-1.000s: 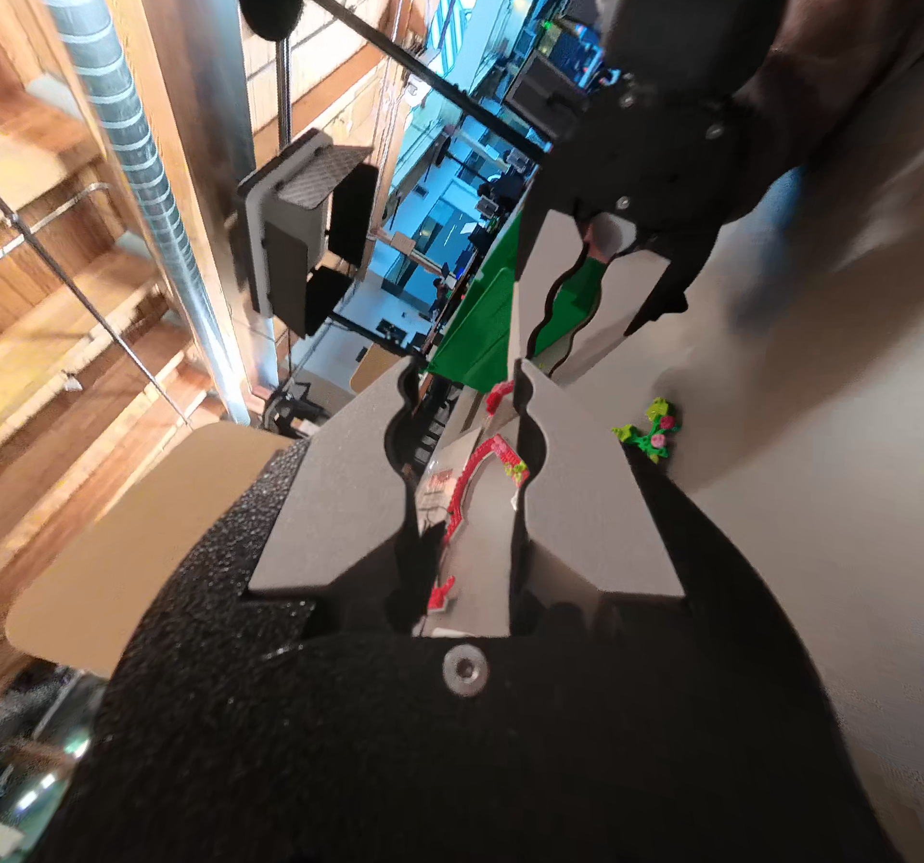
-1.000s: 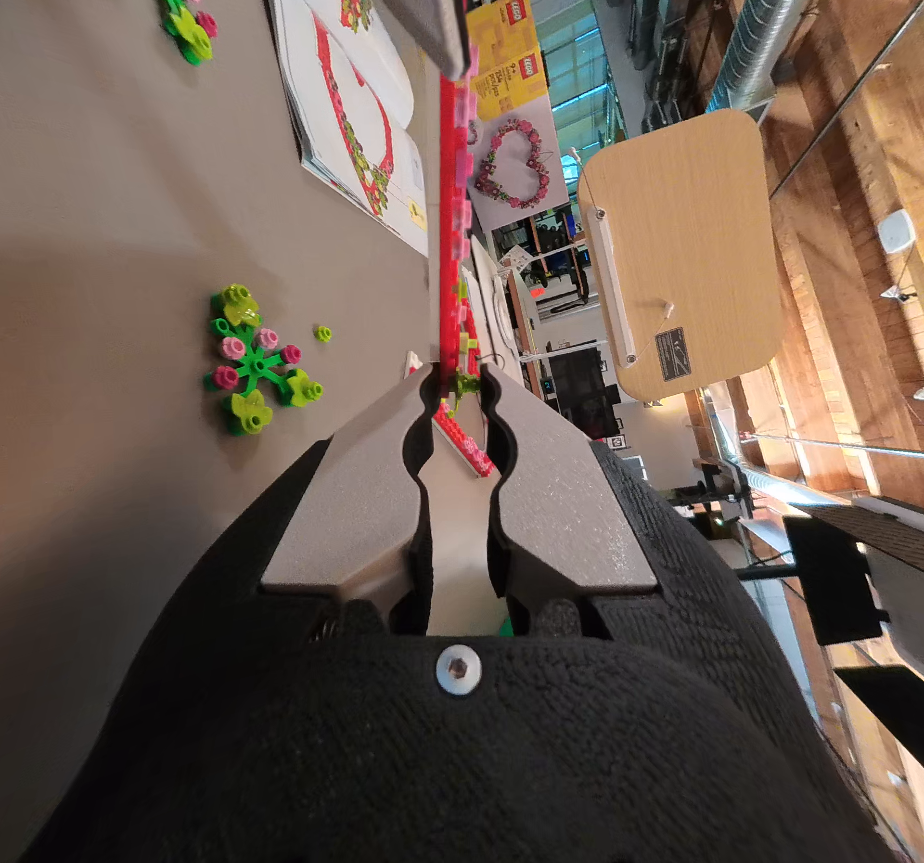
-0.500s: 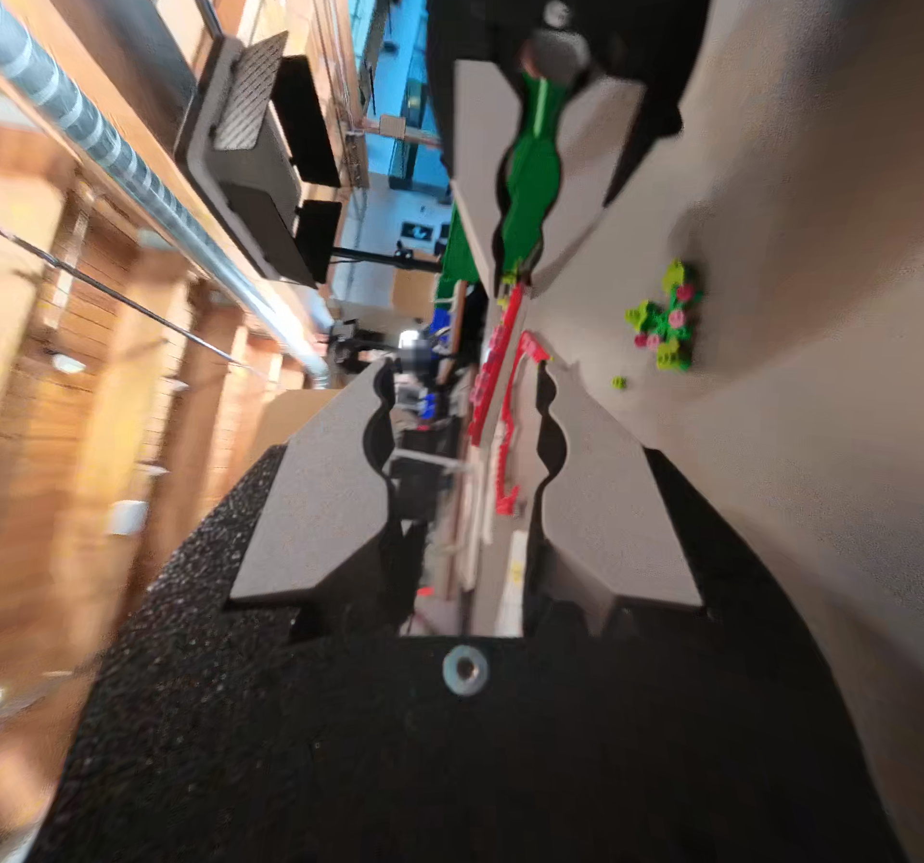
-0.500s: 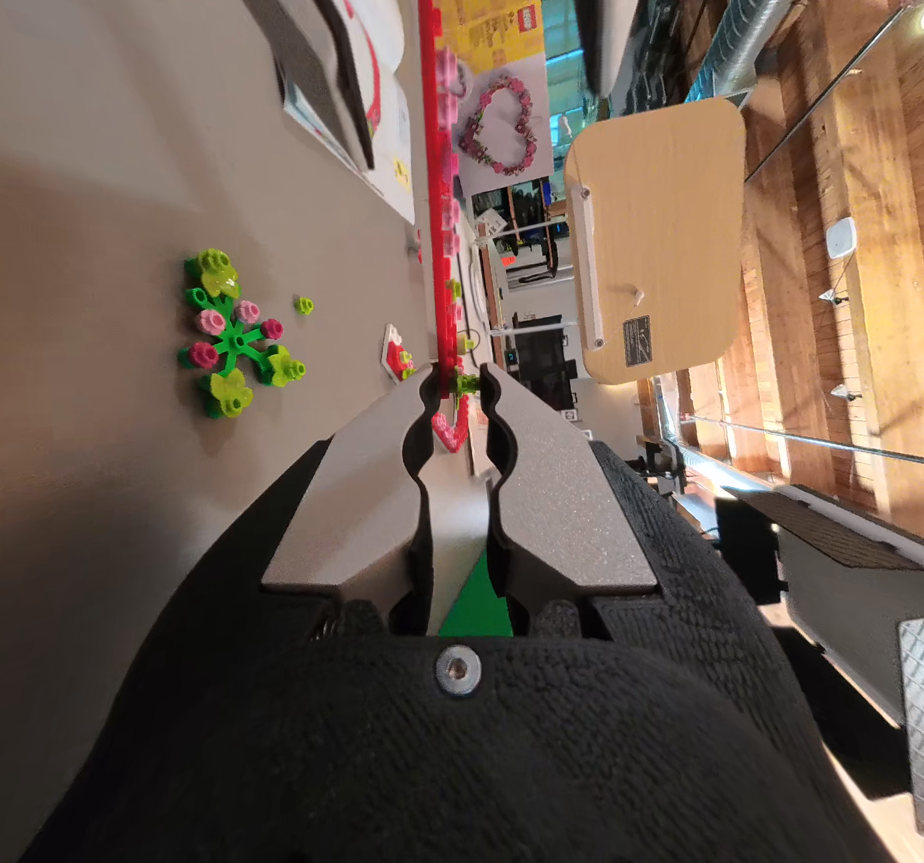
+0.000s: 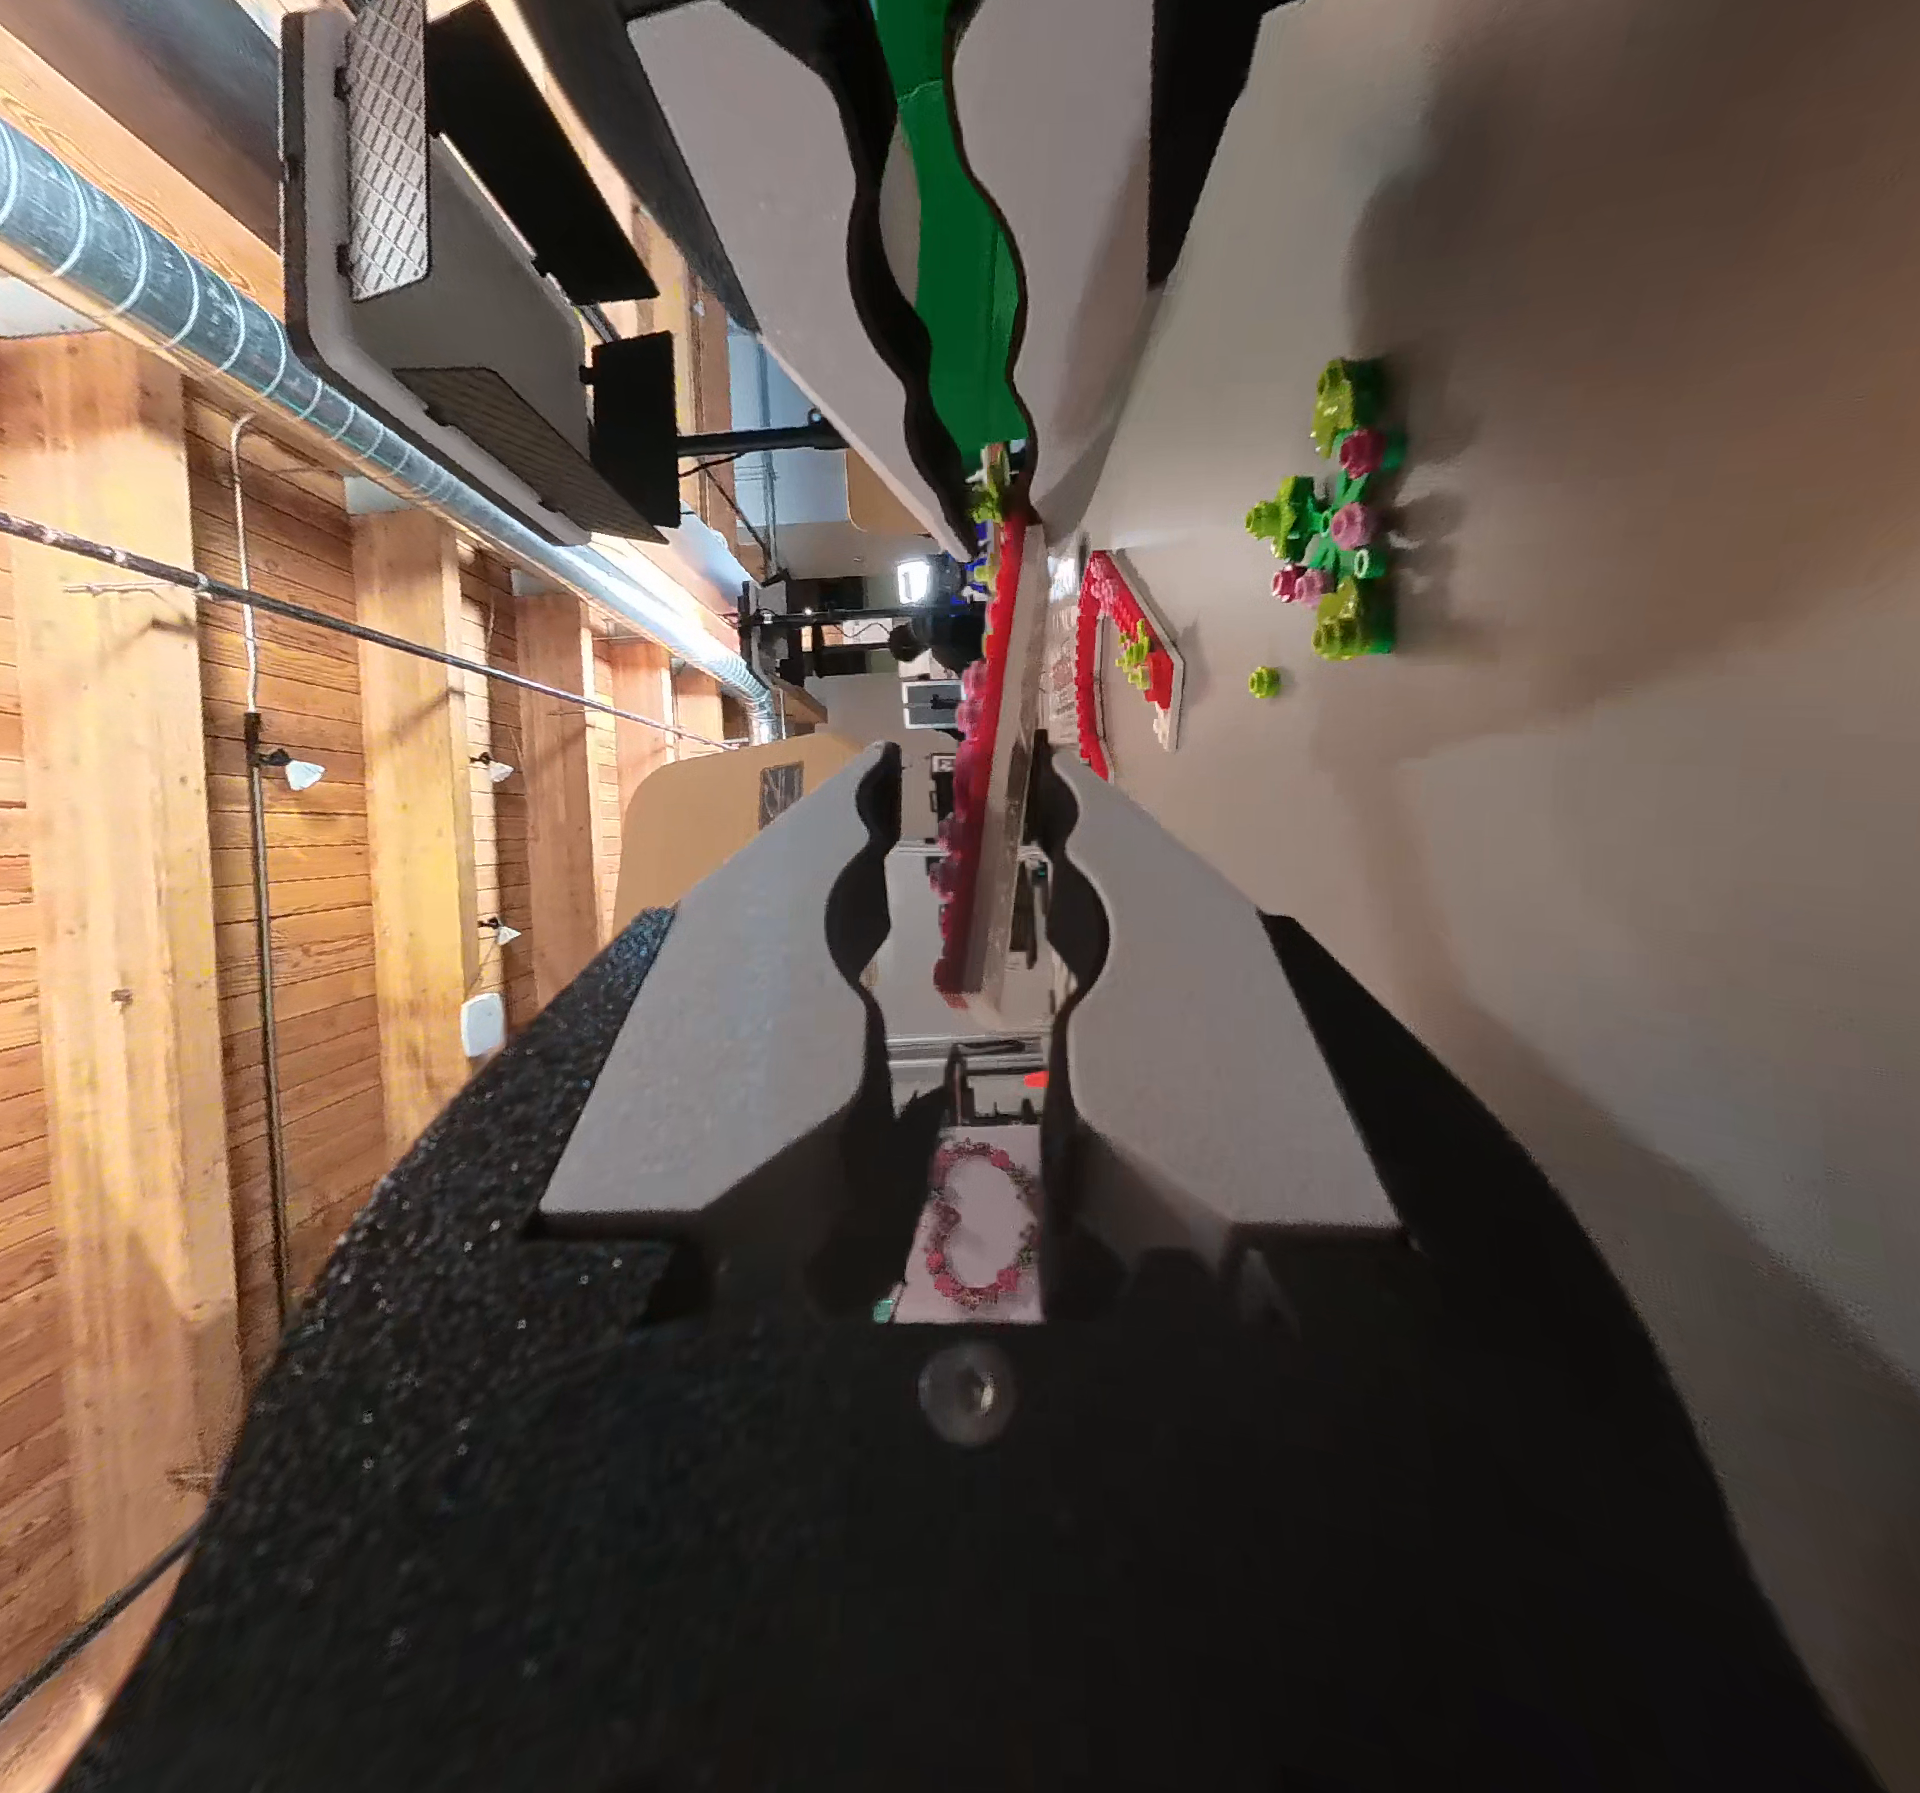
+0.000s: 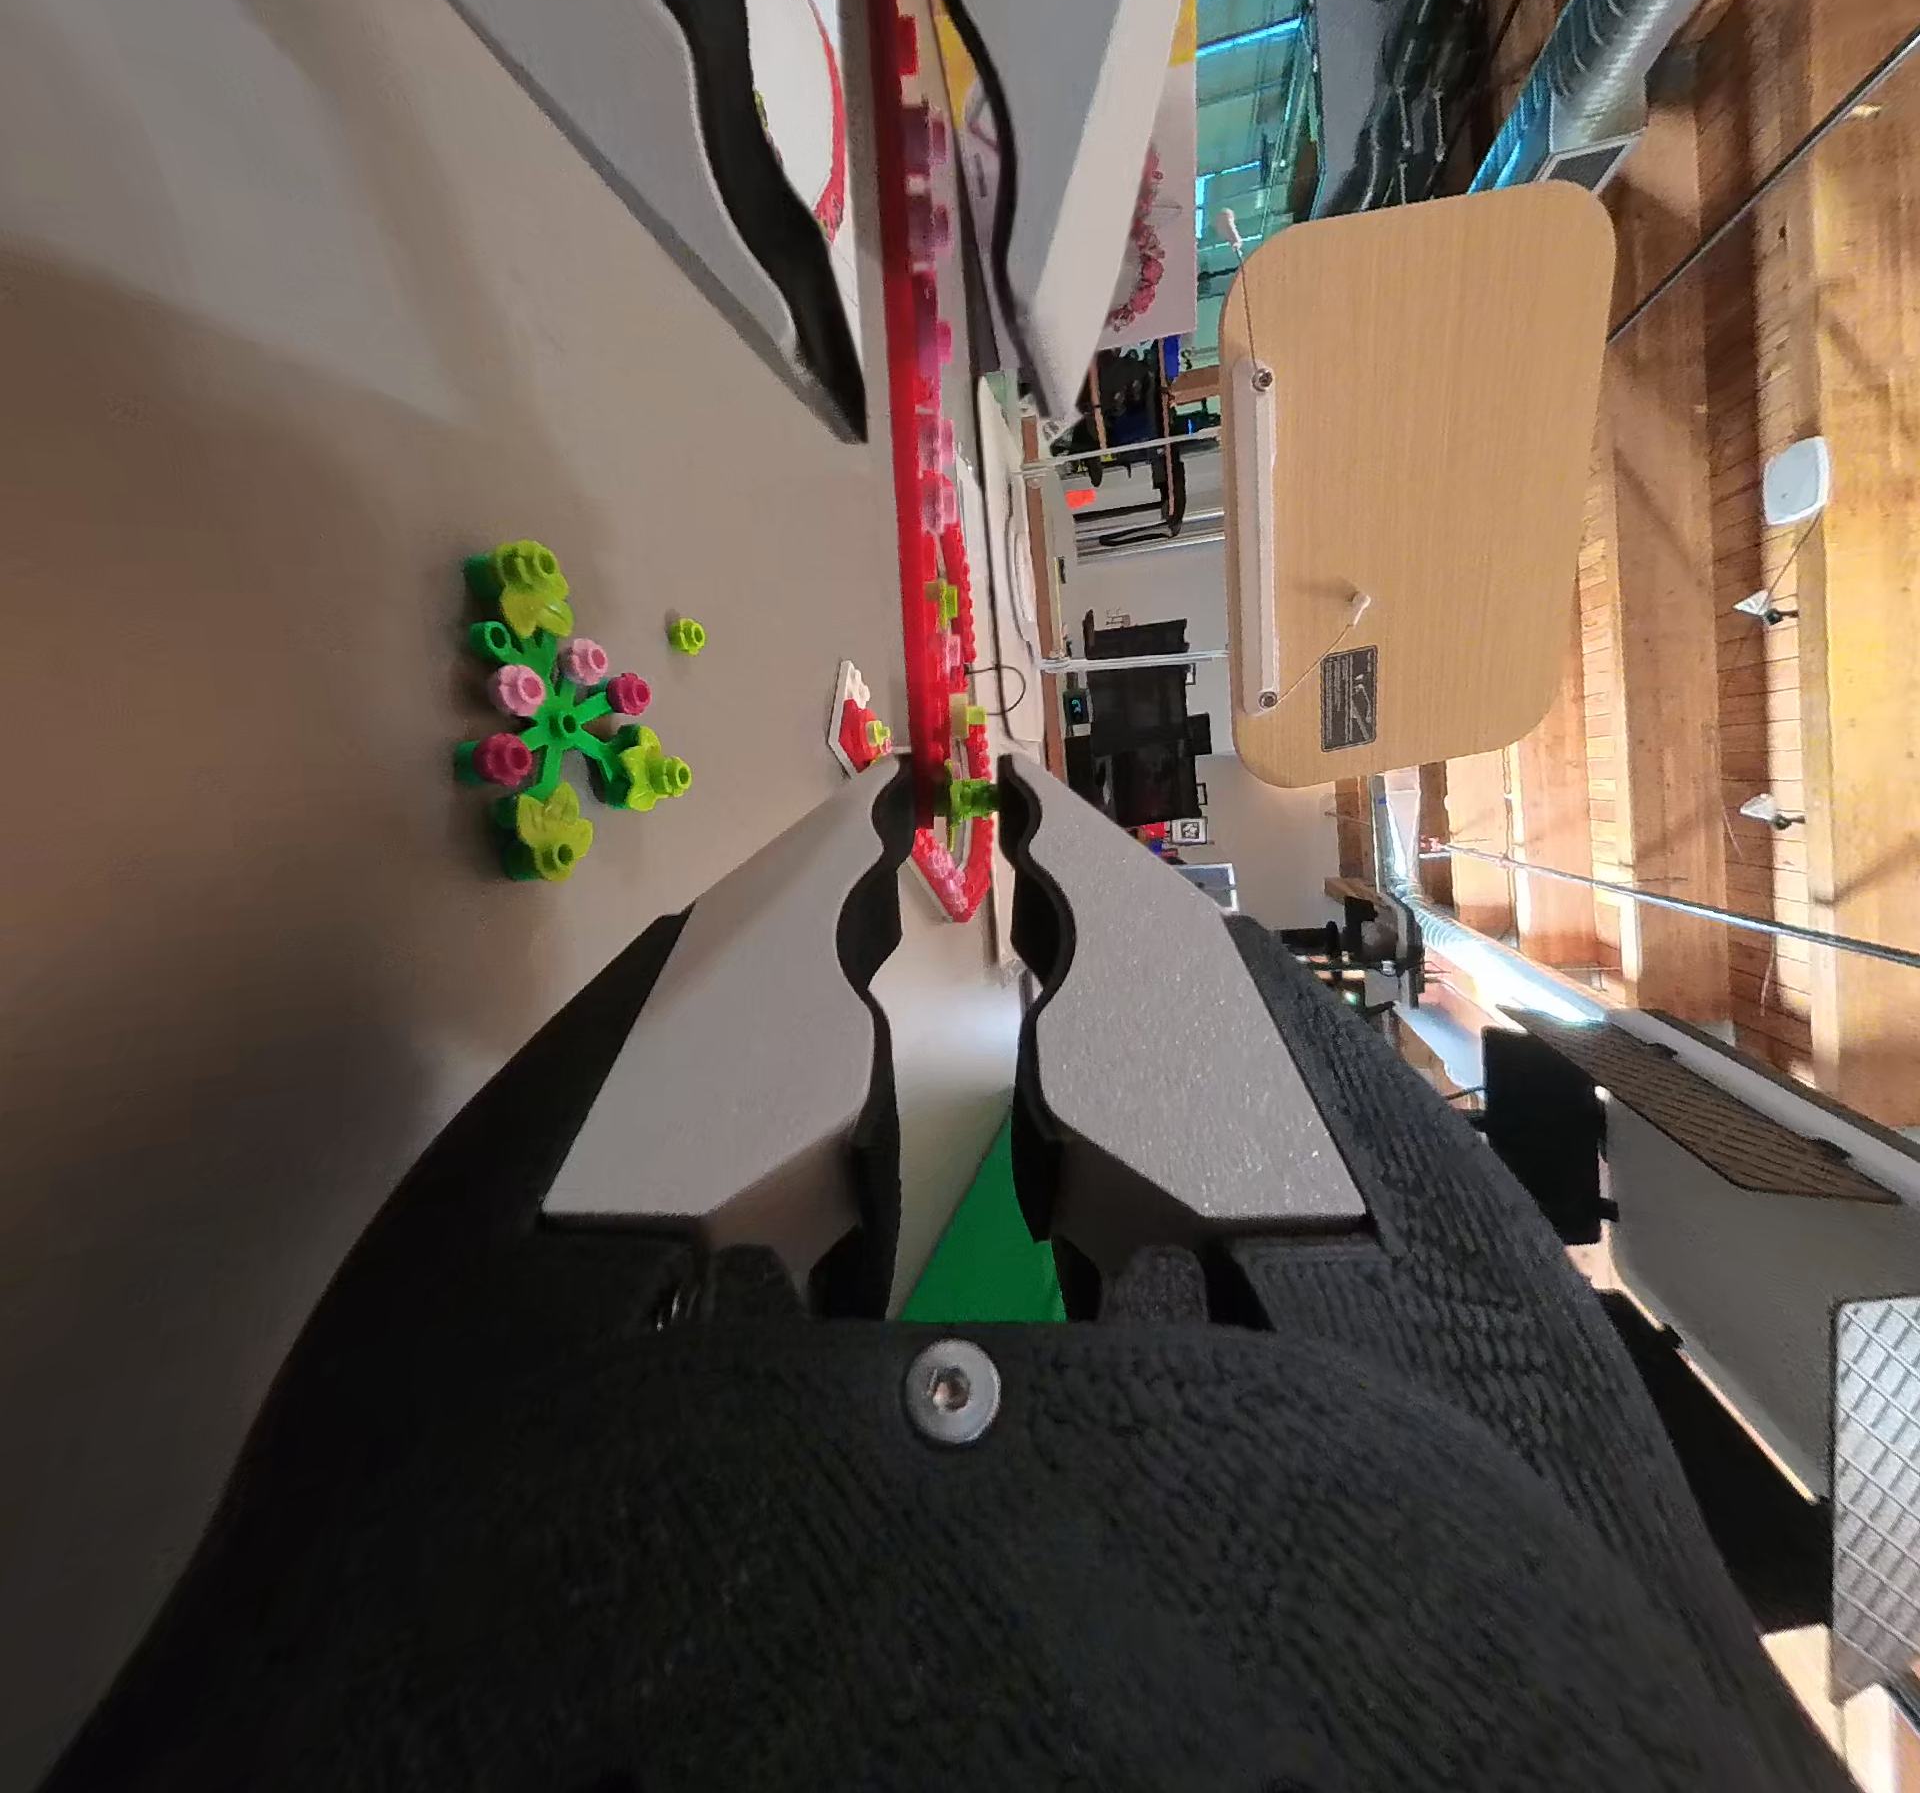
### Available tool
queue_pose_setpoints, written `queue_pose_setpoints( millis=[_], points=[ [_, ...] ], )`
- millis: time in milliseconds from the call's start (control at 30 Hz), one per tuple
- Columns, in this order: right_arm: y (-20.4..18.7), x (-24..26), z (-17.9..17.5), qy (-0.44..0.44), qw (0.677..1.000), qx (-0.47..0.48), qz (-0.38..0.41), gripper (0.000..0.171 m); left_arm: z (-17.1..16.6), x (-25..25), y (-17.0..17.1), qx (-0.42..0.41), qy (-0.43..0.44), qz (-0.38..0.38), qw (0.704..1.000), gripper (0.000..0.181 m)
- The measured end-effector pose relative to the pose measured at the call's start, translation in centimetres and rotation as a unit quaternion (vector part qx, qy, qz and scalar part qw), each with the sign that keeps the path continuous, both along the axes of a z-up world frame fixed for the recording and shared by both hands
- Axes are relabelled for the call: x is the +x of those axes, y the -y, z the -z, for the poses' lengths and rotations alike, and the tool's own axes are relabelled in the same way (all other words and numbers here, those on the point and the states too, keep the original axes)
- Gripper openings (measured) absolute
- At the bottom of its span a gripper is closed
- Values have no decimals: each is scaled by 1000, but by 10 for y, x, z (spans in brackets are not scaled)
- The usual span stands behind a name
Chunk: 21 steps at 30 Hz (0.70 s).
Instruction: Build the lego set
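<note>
Bright daylight, soft shadows, fisheye edges, slight blur.

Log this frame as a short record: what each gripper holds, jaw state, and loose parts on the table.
left gripper: jaws open, either side of the far end of the red heart frame, apparently not clamped
right gripper: jaws shut on the frame's near end, by a small green leaf piece
frame pose: held on edge above the grey table
loose on table: green flower cluster, lime stud
also on table: instruction booklet
</note>
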State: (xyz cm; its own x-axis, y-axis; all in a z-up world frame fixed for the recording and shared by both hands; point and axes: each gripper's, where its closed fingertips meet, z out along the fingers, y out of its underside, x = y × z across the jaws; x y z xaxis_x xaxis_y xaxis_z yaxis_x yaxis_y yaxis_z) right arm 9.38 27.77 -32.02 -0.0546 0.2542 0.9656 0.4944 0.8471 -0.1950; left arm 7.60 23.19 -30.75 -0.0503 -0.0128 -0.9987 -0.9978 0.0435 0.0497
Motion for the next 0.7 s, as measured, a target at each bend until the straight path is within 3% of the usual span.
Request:
queue_pose_setpoints(
  millis=[167,467,700],
  points=[
    [-1,0,5,11,1000,-9,3,13,10,-1,-1,-16,-23,-9,1000,11],
    [2,-1,1,-11,999,-37,-16,16,9,-4,-1,-14,-33,-4,999,8],
    [6,-3,5,-22,991,-119,-55,38,15,-21,-3,-28,-35,-20,999,8]
  ],
)
